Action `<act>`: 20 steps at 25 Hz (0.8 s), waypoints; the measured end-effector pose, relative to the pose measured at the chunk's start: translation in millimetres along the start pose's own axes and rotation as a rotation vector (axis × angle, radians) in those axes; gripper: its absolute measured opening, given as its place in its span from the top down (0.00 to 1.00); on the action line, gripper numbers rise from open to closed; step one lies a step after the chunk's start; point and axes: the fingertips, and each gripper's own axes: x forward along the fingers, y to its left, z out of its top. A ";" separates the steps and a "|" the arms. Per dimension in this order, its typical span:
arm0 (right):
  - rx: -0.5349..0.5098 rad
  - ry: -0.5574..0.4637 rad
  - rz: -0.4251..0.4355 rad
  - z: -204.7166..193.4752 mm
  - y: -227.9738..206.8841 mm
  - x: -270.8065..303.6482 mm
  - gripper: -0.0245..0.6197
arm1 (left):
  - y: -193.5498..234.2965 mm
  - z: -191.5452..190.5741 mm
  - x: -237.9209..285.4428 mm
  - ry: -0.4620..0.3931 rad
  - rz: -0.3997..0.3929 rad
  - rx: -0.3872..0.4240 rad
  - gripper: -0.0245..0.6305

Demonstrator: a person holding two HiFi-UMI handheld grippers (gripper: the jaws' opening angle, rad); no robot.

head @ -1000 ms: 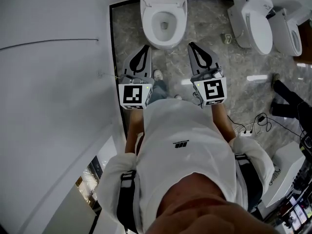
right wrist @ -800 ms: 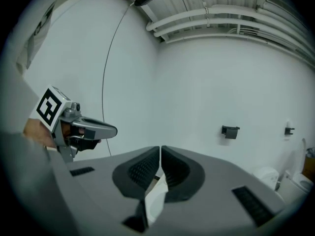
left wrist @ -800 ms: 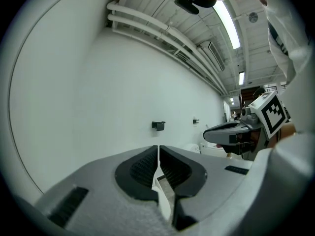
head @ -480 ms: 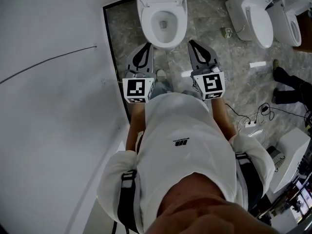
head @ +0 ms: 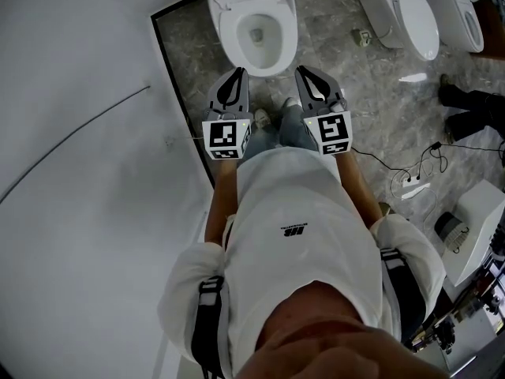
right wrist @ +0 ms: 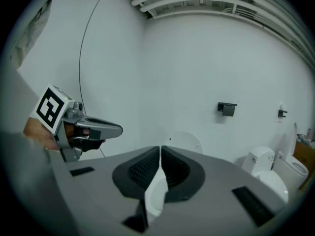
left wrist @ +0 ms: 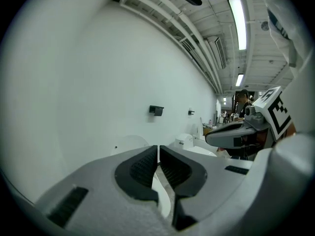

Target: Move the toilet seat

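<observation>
A white toilet (head: 252, 30) stands on the grey marbled floor straight ahead. Its bowl is uncovered, and its round lid (right wrist: 184, 142) stands raised against the back wall. My left gripper (head: 237, 74) hangs just short of the bowl's front rim, on its left side. It is shut, with nothing between the pads (left wrist: 158, 149). At the same height on the rim's right side, my right gripper (head: 304, 71) is also shut and empty (right wrist: 161, 150). Neither gripper touches the toilet. Each gripper view shows the other gripper alongside.
A white wall (head: 79, 133) with a thin cable runs close on the left. Two more toilets (head: 410, 14) stand at the back right. Cables and a power strip (head: 414, 184), another person's dark legs (head: 469, 105) and a white box (head: 481, 227) are at the right. A black holder (right wrist: 227, 108) hangs on the back wall.
The person has stepped closer, and both grippers now sit nearer the bowl's front rim. Both stay shut and empty.
</observation>
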 end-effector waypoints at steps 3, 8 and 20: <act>-0.003 0.024 -0.010 -15.3 -2.9 13.9 0.91 | 5.4 -18.2 14.0 0.029 -0.011 -0.002 0.91; 0.024 0.077 -0.011 -44.3 -14.4 36.4 0.91 | 18.8 -42.4 38.9 0.079 -0.001 -0.008 0.90; 0.052 0.165 0.011 -99.3 -46.8 97.4 0.91 | 48.9 -90.5 92.6 0.160 0.023 -0.019 0.90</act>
